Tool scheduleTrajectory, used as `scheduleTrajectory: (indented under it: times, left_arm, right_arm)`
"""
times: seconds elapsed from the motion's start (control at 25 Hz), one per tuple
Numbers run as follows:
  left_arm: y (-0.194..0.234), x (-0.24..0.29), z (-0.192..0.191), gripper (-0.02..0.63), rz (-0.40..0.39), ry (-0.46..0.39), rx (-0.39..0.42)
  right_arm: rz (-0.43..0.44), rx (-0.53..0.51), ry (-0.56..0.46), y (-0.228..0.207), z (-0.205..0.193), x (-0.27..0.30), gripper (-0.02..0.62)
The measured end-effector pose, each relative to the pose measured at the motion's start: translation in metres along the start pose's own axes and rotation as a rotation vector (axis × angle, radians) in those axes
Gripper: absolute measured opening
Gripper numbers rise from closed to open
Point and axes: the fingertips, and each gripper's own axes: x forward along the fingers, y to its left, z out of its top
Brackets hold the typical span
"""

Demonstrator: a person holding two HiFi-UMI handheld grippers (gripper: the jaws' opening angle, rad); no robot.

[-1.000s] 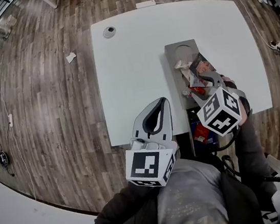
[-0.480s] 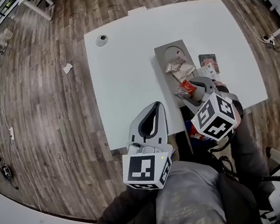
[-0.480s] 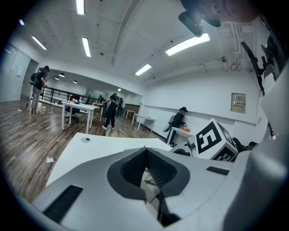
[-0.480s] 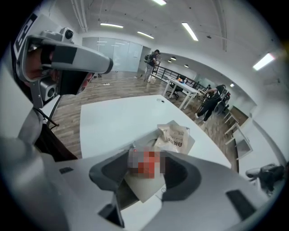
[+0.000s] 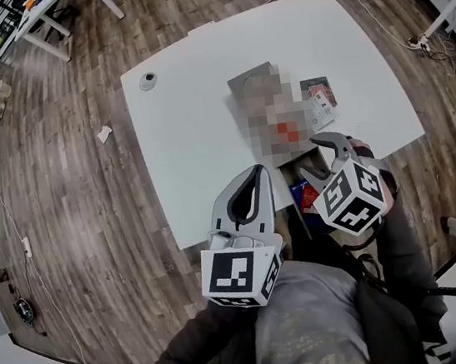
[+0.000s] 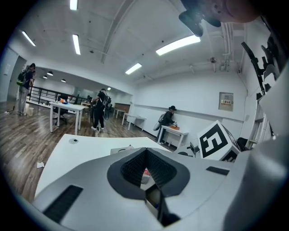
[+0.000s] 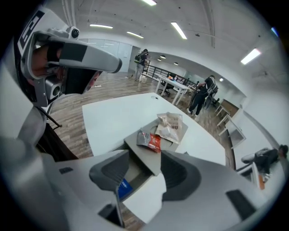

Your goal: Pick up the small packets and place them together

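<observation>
Already the packets (image 7: 168, 127) lie together on the tray (image 7: 145, 159), so the right gripper (image 7: 144, 171) gapes empty and the left gripper (image 6: 145, 152) rests clenched on nothing.

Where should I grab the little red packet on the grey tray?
Probably pinch the red packet by its near edge, coming down from above with the open right gripper. It lies flat on the tray, and the beige packet crowds its far side.
</observation>
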Motion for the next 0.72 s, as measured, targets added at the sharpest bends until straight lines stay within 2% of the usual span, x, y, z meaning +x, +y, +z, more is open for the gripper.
scheduleTrajectory:
  times: [0.48,0.72]
  left_arm:
    - [-0.043,-0.022,-0.005,0.003,-0.152,0.001,0.064]
    - [-0.056,-0.030,-0.021,0.003,-0.206,0.032,0.072]
  right_arm:
    - [-0.090,0.122,0.036,0.033,-0.039,-0.038,0.224]
    - [-0.074,0.178,0.081,0.064,-0.065,-0.040,0.224]
